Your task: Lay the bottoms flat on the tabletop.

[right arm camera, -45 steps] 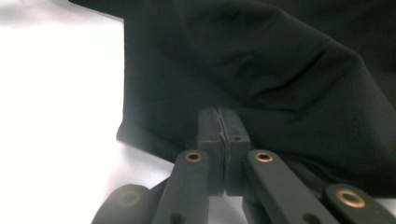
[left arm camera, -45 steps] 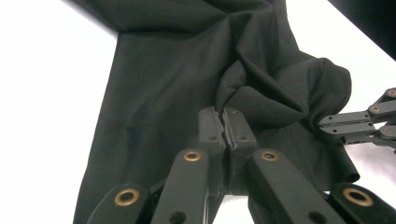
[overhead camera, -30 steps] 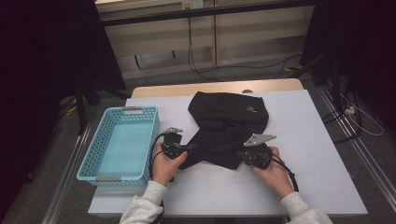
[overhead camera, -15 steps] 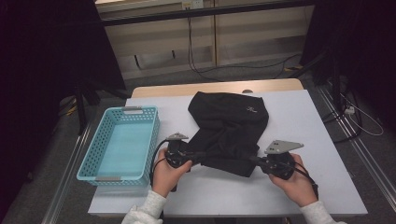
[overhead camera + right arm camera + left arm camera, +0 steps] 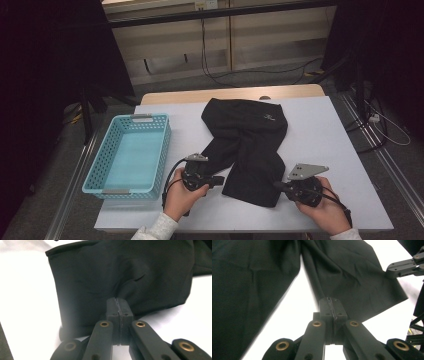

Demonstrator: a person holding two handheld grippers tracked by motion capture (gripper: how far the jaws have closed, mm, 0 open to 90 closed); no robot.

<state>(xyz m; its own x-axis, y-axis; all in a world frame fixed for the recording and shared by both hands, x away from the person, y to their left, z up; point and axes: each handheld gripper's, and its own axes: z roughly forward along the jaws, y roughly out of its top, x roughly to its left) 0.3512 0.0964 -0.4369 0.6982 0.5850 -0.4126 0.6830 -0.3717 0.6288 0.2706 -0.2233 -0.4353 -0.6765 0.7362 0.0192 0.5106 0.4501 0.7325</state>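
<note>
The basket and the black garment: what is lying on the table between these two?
Nothing lies there. In the high view, a bare strip of white table separates the basket from the black garment; nearer the person, the left gripper reaches across to the cloth.

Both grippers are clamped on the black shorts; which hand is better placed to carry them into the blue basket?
Left, probably. The left gripper pinches the black shorts on the side next to the blue basket; the right gripper grips their far edge, with the garment between it and the basket.
</note>
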